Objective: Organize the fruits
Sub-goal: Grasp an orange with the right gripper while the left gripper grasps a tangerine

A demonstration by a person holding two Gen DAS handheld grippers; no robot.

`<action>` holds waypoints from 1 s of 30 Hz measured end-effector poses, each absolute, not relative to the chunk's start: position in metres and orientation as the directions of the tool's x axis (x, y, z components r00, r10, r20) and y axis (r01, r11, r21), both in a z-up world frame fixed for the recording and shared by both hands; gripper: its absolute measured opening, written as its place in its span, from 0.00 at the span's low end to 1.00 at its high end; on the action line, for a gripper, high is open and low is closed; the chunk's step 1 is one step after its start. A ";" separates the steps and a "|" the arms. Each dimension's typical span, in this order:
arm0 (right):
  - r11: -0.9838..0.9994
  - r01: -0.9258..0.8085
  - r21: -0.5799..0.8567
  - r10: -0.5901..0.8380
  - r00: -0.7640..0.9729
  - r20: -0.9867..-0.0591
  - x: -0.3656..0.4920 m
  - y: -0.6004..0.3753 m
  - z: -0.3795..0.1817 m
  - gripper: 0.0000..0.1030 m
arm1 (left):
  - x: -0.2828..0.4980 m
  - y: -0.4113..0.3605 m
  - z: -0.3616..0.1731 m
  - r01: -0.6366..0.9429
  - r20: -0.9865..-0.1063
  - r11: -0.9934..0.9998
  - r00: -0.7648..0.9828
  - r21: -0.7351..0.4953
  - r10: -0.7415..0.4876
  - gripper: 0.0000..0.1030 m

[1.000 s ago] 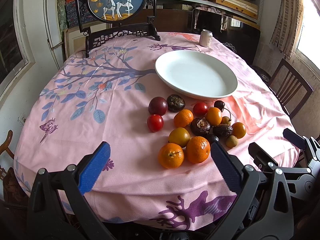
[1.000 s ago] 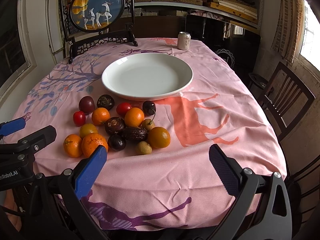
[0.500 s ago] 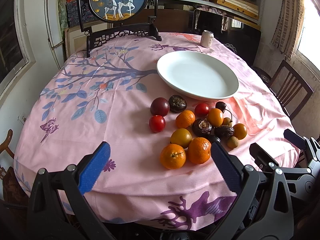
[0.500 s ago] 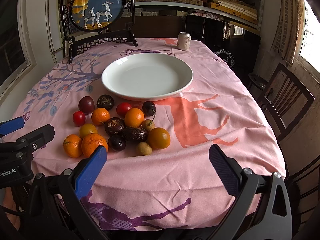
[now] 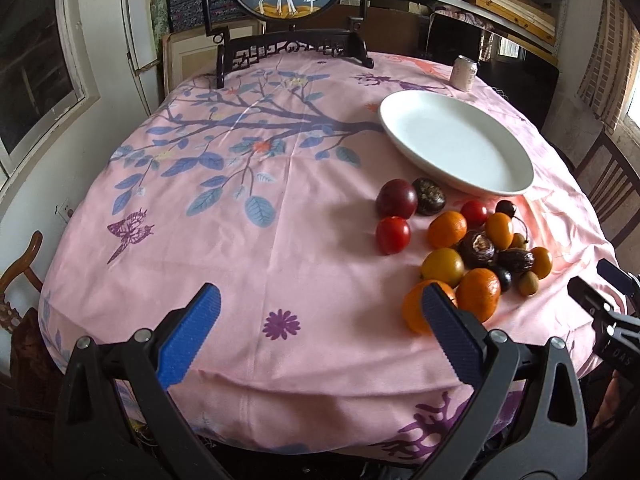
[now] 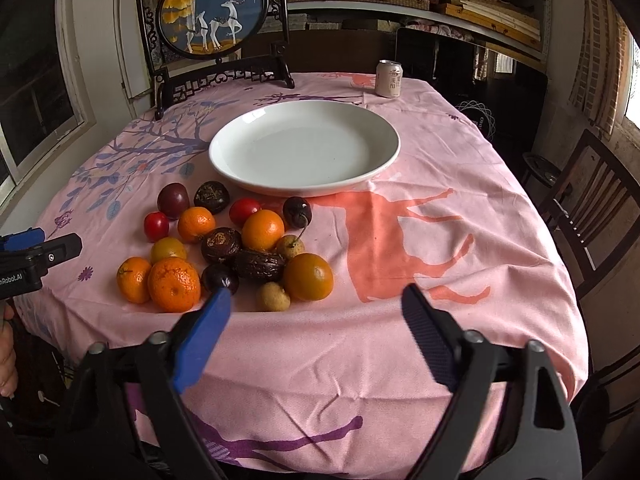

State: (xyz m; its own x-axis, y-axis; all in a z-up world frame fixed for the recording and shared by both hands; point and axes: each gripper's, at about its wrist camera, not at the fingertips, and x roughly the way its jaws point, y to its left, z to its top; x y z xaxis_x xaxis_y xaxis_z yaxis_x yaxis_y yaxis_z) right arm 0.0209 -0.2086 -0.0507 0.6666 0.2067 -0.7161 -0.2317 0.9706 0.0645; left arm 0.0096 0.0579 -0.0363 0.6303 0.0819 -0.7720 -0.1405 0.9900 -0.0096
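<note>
A heap of small fruits (image 6: 224, 248) lies on the pink tablecloth: oranges, red tomatoes, dark plums and passion fruits, a cherry, pale longans. It also shows in the left wrist view (image 5: 464, 248). An empty white plate (image 6: 256, 180) sits just behind the heap and shows in the left wrist view too (image 5: 404, 136). My left gripper (image 5: 320, 312) is open and empty above the table's near edge, left of the fruits. My right gripper (image 6: 316, 308) is open and empty at the near edge, just right of the heap.
A drink can (image 6: 388, 79) stands at the far side of the table. A framed round deer picture on a black stand (image 6: 212, 20) is at the back left. A wooden chair (image 6: 592, 208) stands to the right. Shelves line the back wall.
The left gripper has swung left, so the fruits and plate now sit further right in its view. The right gripper has moved forward, closer to the fruit heap. Both stay open.
</note>
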 end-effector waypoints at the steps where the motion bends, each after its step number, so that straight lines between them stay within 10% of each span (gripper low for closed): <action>1: 0.966 -0.245 0.083 0.227 0.648 -0.727 0.026 -0.210 -0.054 0.56 | 0.010 0.058 -0.040 -0.138 -0.779 0.990 0.622 -0.012 0.077 0.98; 8: 0.955 -0.272 0.119 0.258 0.563 -0.785 0.069 -0.201 -0.076 0.38 | 0.013 0.041 -0.056 -0.079 -0.809 0.997 0.587 -0.006 0.041 0.98; 23: 0.971 -0.221 0.092 0.207 0.579 -0.788 0.034 -0.238 -0.082 0.35 | 0.035 0.018 -0.080 0.002 -0.842 0.999 0.538 -0.045 -0.039 0.97; 28: 0.969 -0.217 0.116 0.225 0.587 -0.778 0.040 -0.239 -0.084 0.36 | 0.048 0.003 -0.089 0.045 -0.842 0.997 0.533 -0.068 -0.082 0.84; 30: 0.969 -0.217 0.121 0.227 0.577 -0.784 0.046 -0.238 -0.088 0.36 | 0.052 0.003 -0.088 0.048 -0.831 0.996 0.550 -0.073 -0.087 0.60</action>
State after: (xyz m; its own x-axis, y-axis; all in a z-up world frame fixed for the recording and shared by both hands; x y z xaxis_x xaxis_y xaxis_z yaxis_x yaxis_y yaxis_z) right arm 0.0458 -0.2377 -0.0877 0.5773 0.2270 -0.7843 -0.2168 0.9687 0.1208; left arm 0.0515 0.0025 -0.0882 0.5496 -0.0870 -0.8309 0.0476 0.9962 -0.0728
